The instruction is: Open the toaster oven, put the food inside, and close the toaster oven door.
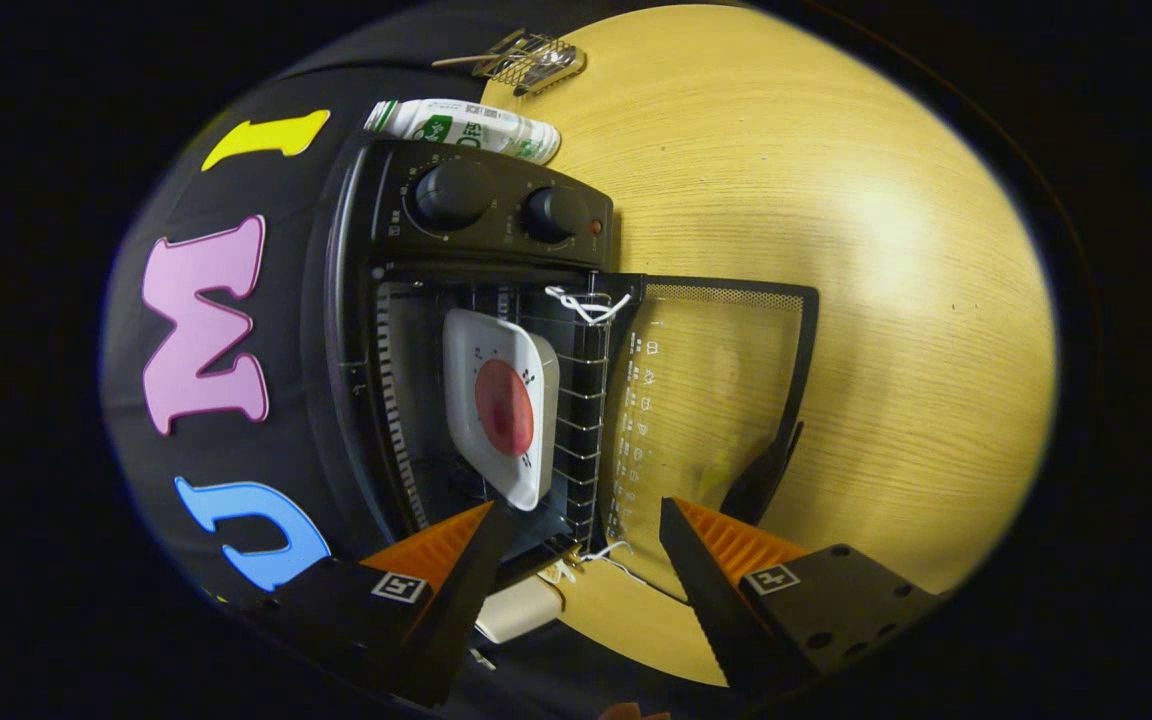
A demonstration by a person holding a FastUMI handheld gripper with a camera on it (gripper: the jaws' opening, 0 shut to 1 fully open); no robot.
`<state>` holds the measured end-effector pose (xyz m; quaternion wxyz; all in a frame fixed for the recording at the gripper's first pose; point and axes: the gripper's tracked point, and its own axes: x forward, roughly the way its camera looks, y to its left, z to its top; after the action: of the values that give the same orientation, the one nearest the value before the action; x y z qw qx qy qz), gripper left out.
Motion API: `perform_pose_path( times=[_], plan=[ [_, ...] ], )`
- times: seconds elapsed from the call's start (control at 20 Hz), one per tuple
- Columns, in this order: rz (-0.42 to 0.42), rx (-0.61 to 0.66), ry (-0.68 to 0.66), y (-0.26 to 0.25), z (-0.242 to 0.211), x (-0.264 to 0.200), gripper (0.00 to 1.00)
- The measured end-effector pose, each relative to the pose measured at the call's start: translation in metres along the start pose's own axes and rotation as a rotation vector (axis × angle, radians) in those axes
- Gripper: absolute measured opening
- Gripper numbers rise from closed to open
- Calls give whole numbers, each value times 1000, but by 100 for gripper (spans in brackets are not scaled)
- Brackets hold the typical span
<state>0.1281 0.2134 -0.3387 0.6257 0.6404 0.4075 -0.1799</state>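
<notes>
Since the fingers frame the view from below, the list starts there.

Gripper (pixel 581 570): fingers spread wide, holding nothing, poised just short of the oven mouth and the door.

Door: the clear glass oven door with black frame (pixel 716 400) lies fully swung open over the pale wooden tabletop (pixel 866 300), right of the cavity; its dark handle (pixel 761 480) sits just beyond the right finger.

Food: a round red patty (pixel 504 407) rests on a white square plate (pixel 498 405), already inside the cavity on the wire rack (pixel 581 400).

Oven: the black toaster oven with two round knobs (pixel 481 215) stands against the booth wall.

Far items: a white and green can (pixel 466 128) lies past the oven; beyond it, a small metal mesh scoop (pixel 531 60).

Step, as I judge it: only closing the door remains.

Risk: a push landing on the glass rather than the handle could slip off; a fast swing could slam the door and jolt the plate, or shove the light oven backward.

Risk: white string (pixel 586 305) tied at the hinge corner might snag.
</notes>
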Motion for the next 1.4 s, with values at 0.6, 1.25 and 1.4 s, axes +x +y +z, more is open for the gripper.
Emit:
perform_pose_path(
  times=[0.6,1.25,1.4],
  plan=[
    [84,-878,59,-36,-35,-98,98],
    [-158,-1352,-18,-120,-22,-18,99],
    [-202,-1347,-17,-123,-20,2,99]
  ],
)
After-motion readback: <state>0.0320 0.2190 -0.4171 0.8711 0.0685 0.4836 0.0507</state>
